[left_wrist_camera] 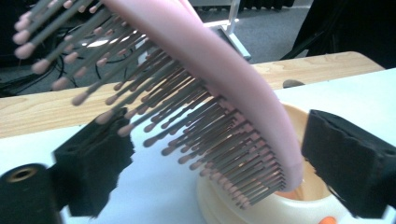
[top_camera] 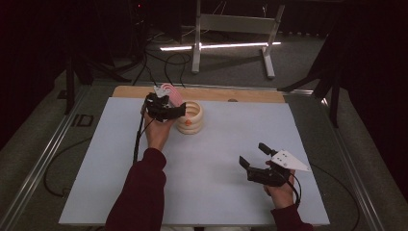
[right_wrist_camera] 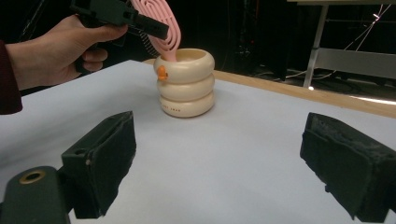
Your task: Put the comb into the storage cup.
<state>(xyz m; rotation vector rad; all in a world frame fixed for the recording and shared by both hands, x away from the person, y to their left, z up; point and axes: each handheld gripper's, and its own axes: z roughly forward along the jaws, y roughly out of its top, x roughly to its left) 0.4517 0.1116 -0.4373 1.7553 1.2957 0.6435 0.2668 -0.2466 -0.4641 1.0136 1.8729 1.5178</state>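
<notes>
A pink hairbrush leans out of a cream ringed cup with a small orange knob. The brush's lower end is inside the cup. The cup stands at the back of the white sheet, left of centre. My left gripper is open around the brush, its pads wide apart, the bristles close to the left pad. My right gripper is open and holds nothing, hovering over the near right part of the sheet, well apart from the cup.
The white sheet covers a wooden table whose bare edge runs along the back. Behind it stands a metal frame on the floor, with cables and a bright strip of light. Dark curtains hang at both sides.
</notes>
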